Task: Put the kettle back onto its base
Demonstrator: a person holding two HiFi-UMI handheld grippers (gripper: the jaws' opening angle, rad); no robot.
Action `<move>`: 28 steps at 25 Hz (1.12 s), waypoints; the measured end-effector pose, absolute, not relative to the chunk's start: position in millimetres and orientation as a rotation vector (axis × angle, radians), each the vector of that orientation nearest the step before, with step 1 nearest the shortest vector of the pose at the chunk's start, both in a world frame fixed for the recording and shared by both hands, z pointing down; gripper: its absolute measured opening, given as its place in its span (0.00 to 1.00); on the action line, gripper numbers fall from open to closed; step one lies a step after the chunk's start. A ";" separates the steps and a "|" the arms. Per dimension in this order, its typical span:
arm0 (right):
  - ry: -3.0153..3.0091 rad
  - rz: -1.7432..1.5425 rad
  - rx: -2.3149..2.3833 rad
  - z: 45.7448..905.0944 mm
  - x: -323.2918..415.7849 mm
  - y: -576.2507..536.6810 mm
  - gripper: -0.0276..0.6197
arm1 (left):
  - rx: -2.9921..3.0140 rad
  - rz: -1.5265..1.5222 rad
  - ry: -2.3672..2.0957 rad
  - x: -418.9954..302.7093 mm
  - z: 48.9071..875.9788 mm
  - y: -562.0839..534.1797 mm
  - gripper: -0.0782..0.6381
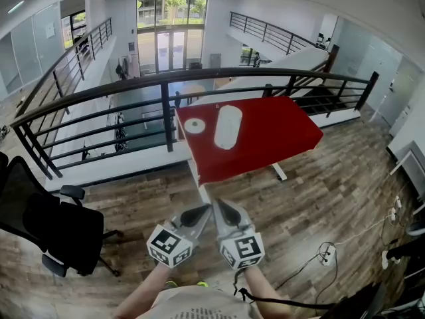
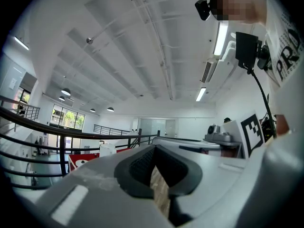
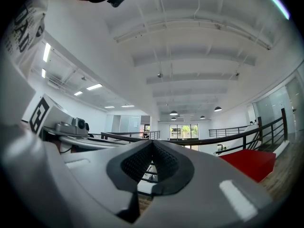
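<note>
A tall white kettle (image 1: 228, 126) stands on a red table (image 1: 279, 135) beyond the grippers, beside its round white base (image 1: 194, 125) to the left, a small gap between them. Both grippers are held low near the person's body, well short of the table, side by side and pointing toward it. My left gripper (image 1: 204, 209) is shut with nothing in it; its view shows the kettle (image 2: 108, 148) and base (image 2: 81, 162) far off past the shut tips (image 2: 153, 147). My right gripper (image 1: 218, 203) is shut and empty too; its view (image 3: 153, 141) catches only the table's red top (image 3: 249, 163).
A black metal railing (image 1: 166, 92) runs behind and beside the table, with an open drop to a lower floor past it. A black office chair (image 1: 46, 224) stands at the left. Cables and a power strip (image 1: 325, 254) lie on the wood floor at the right.
</note>
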State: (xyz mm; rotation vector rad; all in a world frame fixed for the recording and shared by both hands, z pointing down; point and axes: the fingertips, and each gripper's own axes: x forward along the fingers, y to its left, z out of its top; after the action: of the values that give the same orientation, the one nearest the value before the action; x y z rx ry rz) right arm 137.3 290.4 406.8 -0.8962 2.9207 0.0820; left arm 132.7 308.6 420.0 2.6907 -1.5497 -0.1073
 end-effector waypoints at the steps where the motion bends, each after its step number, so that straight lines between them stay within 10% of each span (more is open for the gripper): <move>1: 2.921 0.083 -0.896 406.8 136.4 290.3 0.05 | 2.689 -0.106 -1.555 131.6 420.5 308.0 0.10; 28: 2.950 0.016 -0.790 411.9 136.8 281.8 0.05 | 2.588 -0.059 -1.695 129.9 428.6 294.5 0.10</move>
State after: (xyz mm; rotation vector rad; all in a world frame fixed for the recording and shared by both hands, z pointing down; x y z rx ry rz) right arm 136.8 281.8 411.9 -0.7899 2.9504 0.0161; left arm 129.9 294.5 428.6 2.5880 -1.6946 -0.0586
